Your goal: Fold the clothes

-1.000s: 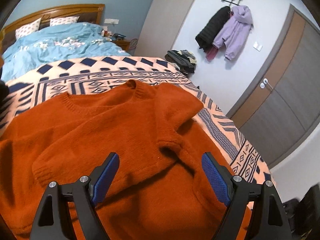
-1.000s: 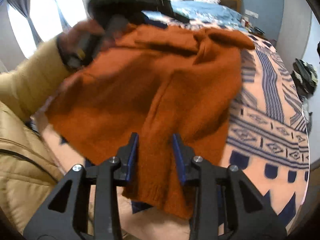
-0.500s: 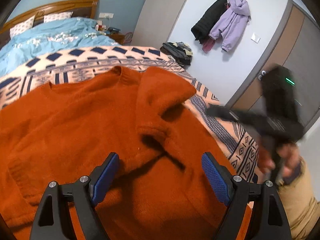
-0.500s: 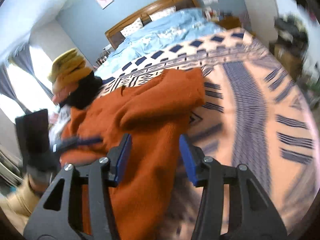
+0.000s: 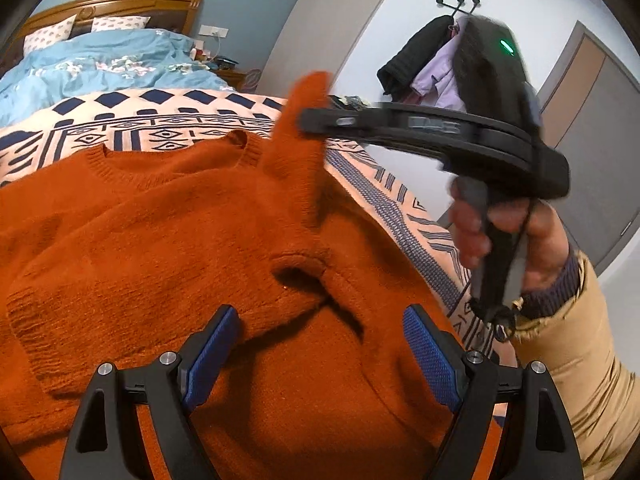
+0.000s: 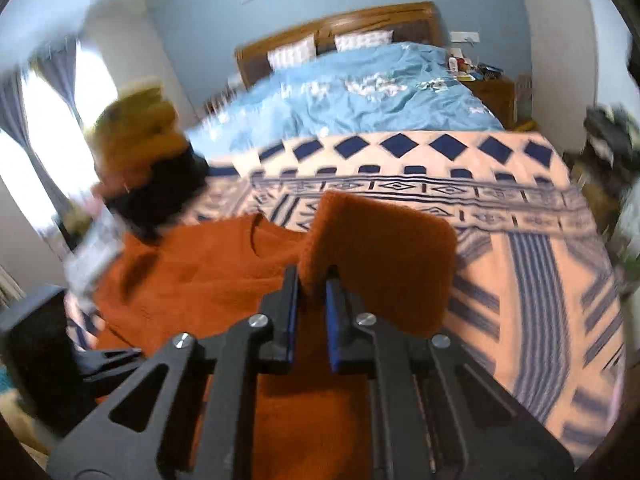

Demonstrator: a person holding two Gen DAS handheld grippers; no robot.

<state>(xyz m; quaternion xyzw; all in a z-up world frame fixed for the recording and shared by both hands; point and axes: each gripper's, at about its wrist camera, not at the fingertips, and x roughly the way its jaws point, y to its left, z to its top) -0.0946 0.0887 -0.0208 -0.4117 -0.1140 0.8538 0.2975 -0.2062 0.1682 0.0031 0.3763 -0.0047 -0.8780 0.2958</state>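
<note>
Sweater [image 5: 168, 248], a rust-orange knit with a fuzzy surface, lies spread front-up over the near part of the bed, its ribbed round collar [image 5: 168, 160] toward the headboard. Nearest the left wrist camera, the left gripper [image 5: 320, 344] hangs over the sweater's lower body with its blue-padded jaws standing wide and nothing between them. A ribbed cuff [image 5: 24, 328] shows at the left edge of that view, and a dark fold runs across the knit just ahead of the gripper. Farther along, the right gripper [image 6: 311, 288], held in the person's hand [image 5: 508, 236] with a tan padded sleeve [image 5: 580, 360] behind it, is closing its jaws on a lifted fold of the sweater at the shoulder or sleeve; the knit stands up between the pads in a peak [image 5: 300, 128] above the rest of the garment. Under the sweater lies a peach blanket [image 6: 520, 248] patterned with navy diamonds and stripes. Beyond it is a rumpled light-blue duvet [image 6: 360, 96], then patterned pillows against a wooden headboard [image 6: 340, 20]. Coats [image 5: 424, 60] hang from a wall rack beside a door.
</note>
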